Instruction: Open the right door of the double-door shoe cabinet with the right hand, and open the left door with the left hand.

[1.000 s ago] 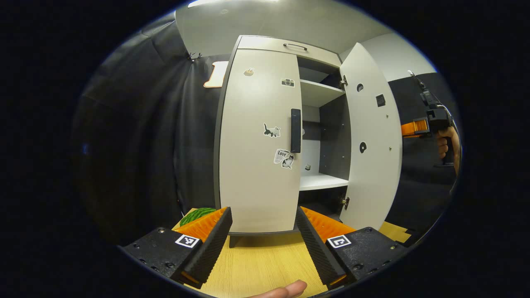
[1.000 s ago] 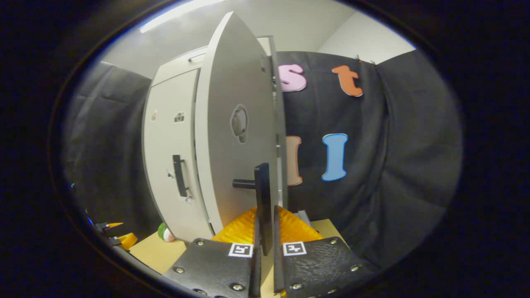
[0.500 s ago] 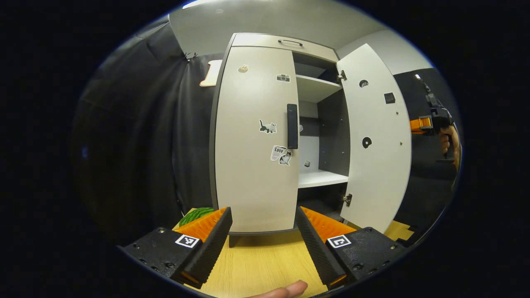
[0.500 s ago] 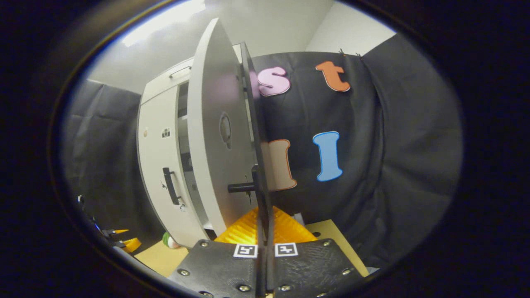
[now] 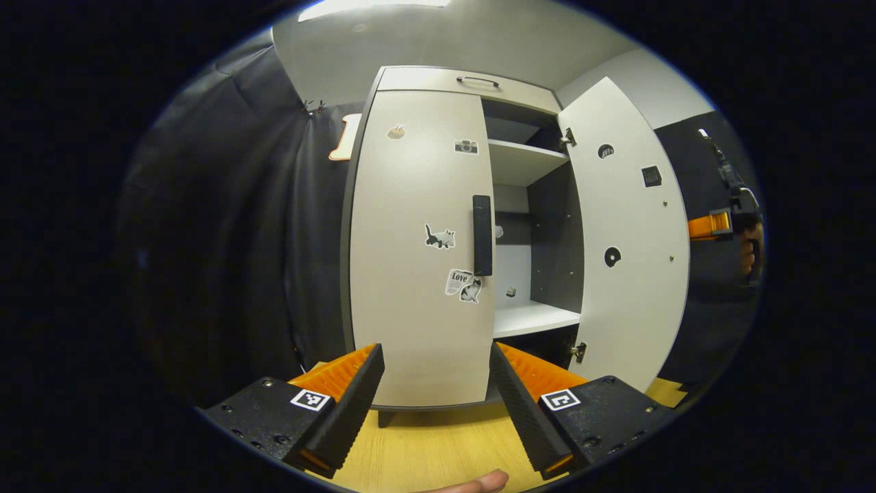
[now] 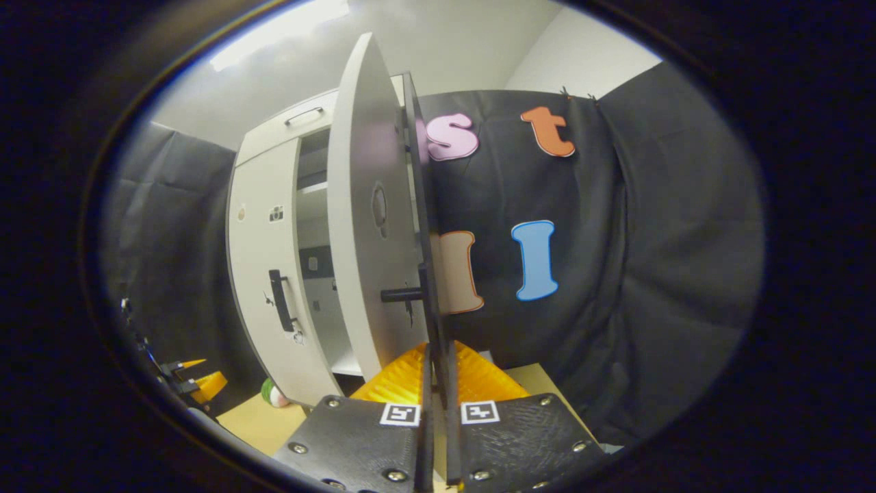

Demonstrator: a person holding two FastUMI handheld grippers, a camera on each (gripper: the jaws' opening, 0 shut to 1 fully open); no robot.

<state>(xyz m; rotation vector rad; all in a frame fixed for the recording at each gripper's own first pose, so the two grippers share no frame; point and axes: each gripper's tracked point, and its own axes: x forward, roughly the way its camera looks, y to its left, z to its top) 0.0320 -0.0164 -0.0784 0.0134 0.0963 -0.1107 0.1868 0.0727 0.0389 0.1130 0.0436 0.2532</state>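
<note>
Black cloth walls the booth, and a pale wooden table carries the shoe cabinet, which stands upright straight ahead in the left gripper view. Its right door is swung wide open, baring white shelves and a dark inner wall. Its left door is closed, its black handle upright near the inner edge. Stickers dot that door: a camera, a cat, and one reading "Love". In the right gripper view, the right gripper has its fingers pressed together on the right door's handle, the door seen nearly edge-on. The left gripper hangs in front of the left door with jaws spread wide, touching nothing. A fingertip shows at that view's bottom edge.
</note>
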